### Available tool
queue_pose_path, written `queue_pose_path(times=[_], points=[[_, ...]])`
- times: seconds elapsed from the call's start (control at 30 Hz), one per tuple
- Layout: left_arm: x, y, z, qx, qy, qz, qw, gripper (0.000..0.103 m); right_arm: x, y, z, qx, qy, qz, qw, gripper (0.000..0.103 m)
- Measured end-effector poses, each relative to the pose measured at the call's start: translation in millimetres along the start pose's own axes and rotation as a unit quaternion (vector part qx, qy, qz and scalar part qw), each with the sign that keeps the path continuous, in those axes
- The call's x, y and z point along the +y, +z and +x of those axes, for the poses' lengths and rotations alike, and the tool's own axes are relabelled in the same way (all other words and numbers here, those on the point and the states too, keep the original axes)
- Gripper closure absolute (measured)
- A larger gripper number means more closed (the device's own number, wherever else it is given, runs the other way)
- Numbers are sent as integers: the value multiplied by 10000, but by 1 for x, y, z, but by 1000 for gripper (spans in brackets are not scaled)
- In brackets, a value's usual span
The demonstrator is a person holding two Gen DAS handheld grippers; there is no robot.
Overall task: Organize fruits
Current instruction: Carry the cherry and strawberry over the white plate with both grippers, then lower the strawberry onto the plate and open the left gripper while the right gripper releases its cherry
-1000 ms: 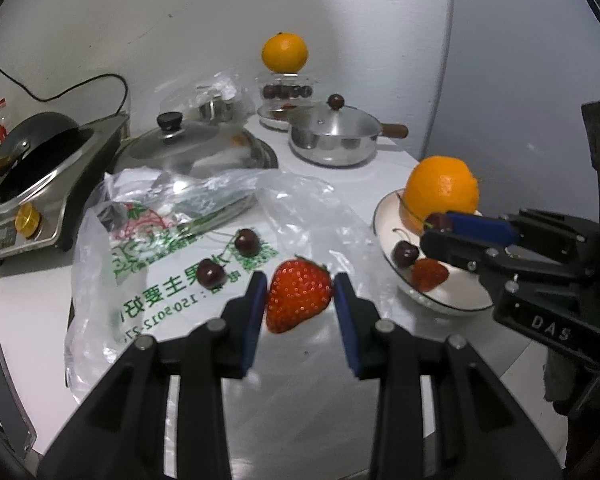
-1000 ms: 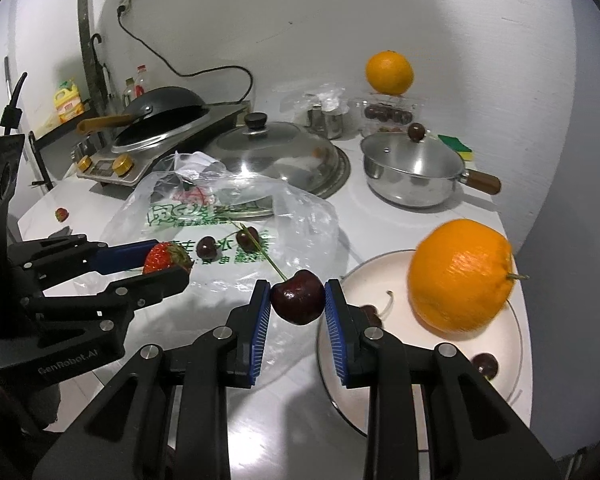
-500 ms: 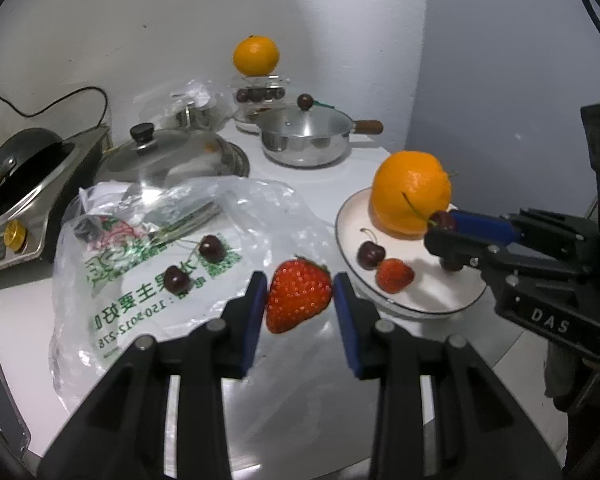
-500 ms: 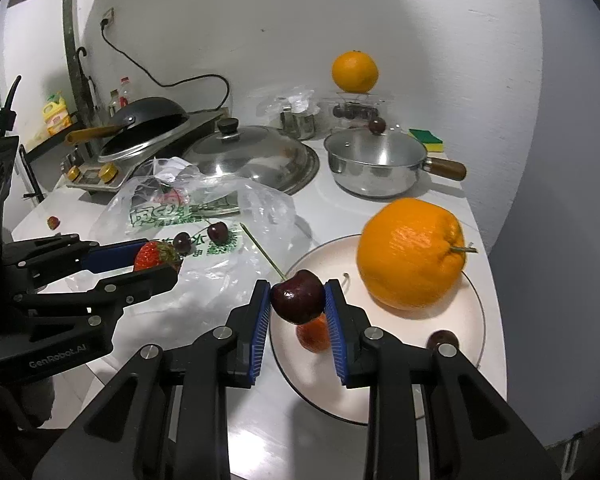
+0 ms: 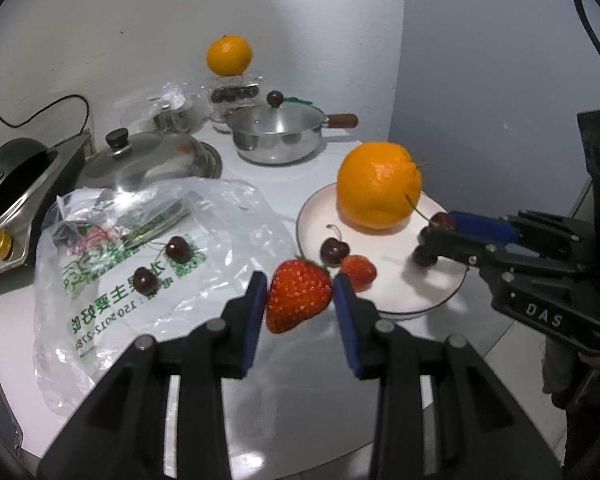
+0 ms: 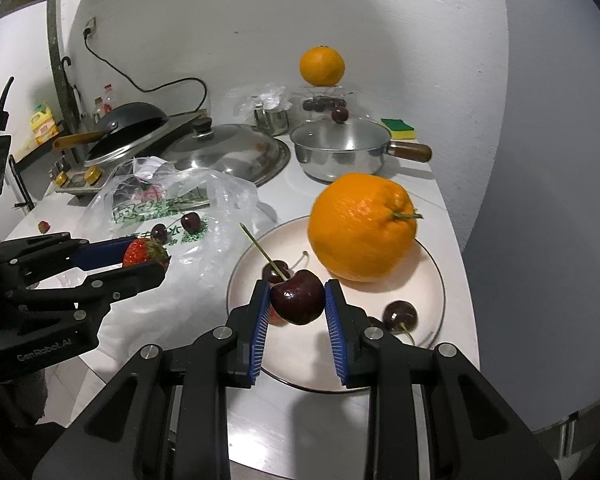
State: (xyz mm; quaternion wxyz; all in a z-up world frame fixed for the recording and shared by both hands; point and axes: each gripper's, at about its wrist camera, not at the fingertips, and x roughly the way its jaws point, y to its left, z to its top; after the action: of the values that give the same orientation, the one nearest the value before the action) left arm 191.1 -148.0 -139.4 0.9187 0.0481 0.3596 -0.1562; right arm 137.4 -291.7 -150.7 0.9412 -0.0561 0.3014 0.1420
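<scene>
My left gripper (image 5: 300, 296) is shut on a red strawberry (image 5: 298, 300), held just left of the white plate (image 5: 412, 300). Over that plate (image 6: 436, 280) my right gripper (image 6: 296, 300) is shut on a dark cherry (image 6: 298, 298) whose stem sticks up to the left. On the plate lie a big orange (image 6: 362, 228), a small strawberry (image 5: 358, 272) and two cherries (image 5: 334, 252) (image 6: 399, 314). Two more cherries (image 5: 179, 249) (image 5: 145, 280) rest on the clear plastic bag (image 5: 112, 292). From the left wrist view the right gripper (image 5: 434, 234) comes in from the right over the plate.
At the back stand a steel saucepan (image 5: 278, 140) with a wooden handle, a large glass lid (image 5: 148, 160), a clear box of cherries topped by an orange (image 5: 229, 56), and a stove with a black wok (image 6: 128, 124). The counter edge runs close behind the plate on the right.
Both grippers have carried their fruit to the right: the cherry now hangs over the plate instead of beside it, and the strawberry has come up to the plate's left rim.
</scene>
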Motion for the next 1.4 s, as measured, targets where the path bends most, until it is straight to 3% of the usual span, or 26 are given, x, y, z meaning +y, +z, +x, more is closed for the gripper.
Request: queue_pose_path(times=[0.87, 1.4], points=[[-55, 5, 34, 278, -315, 346, 9985, 68, -54, -26, -4, 156, -93, 359, 9992, 73], [-70, 4, 58, 501, -422, 376, 9971, 68, -59, -31, 5, 267, 88, 394, 9988, 73]])
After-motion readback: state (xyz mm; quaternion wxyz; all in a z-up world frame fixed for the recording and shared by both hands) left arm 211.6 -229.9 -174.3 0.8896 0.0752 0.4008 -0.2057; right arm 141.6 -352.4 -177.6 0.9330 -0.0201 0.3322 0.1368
